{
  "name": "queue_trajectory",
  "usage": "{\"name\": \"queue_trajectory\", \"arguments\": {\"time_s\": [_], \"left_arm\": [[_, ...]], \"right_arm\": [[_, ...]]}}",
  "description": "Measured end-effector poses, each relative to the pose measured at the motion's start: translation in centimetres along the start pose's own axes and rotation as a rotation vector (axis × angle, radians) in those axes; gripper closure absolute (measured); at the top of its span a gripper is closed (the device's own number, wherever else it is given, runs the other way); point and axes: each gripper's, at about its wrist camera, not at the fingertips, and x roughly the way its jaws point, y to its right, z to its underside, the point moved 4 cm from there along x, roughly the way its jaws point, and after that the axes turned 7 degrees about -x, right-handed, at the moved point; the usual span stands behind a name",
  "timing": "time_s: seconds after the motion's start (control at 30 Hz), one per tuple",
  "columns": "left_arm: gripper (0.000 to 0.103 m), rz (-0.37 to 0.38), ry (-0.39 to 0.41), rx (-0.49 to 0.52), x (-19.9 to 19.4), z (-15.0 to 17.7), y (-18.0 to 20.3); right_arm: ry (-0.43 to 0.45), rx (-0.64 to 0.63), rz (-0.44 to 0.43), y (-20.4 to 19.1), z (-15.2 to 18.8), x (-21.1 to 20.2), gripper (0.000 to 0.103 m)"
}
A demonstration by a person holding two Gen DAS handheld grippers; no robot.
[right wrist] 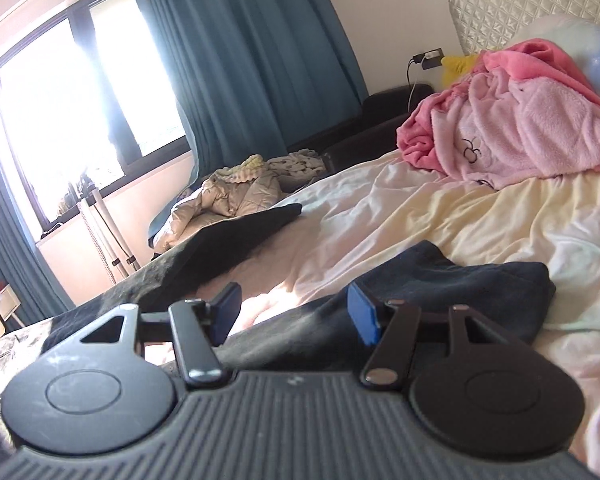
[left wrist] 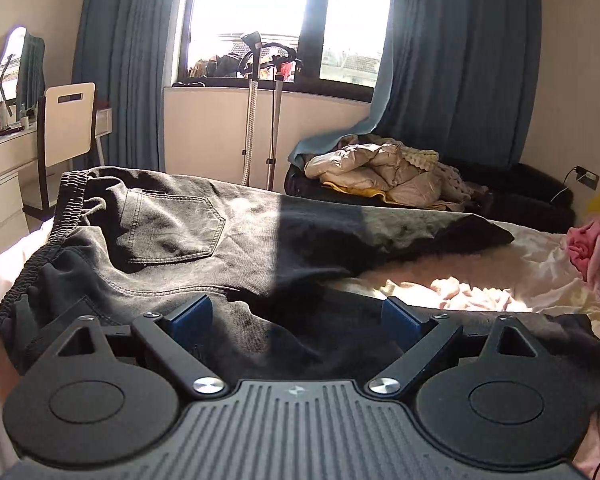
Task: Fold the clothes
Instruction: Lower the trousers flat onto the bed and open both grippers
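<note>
Ideally both grippers, left gripper (left wrist: 296, 314) and right gripper (right wrist: 296, 312), fingers apart and empty, pinch the black jeans (left wrist: 172, 232) lying between them evenly before folding across the bed (right wrist: 440, 216).

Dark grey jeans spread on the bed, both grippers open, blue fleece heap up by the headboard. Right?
One slip: the fleece heap by the quilted headboard is pink, not blue, as the right wrist view shows. The rest holds: the dark grey jeans lie spread on the bed, and the left gripper and right gripper are both open.
</note>
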Motion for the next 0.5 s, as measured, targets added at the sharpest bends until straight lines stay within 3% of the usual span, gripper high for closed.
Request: {"name": "queue_trajectory", "arguments": {"time_s": [0.23, 0.37, 0.5], "left_arm": [[0.008, 0.058, -0.030, 0.059, 7.4, 2.4, 4.0], [0.008, 0.021, -0.053, 0.134, 10.6, 4.1, 4.6], [0.008, 0.056, -0.108, 0.083, 12.6, 5.5, 3.8]], "right_arm": [[-0.026, -0.095, -0.090, -4.5, 2.0, 1.5, 0.042], [-0.021, -0.099, -0.082, -5.0, 2.6, 2.5, 0.042], [-0.010, -0.103, -0.078, -5.8, 3.0, 3.6, 0.042]]}}
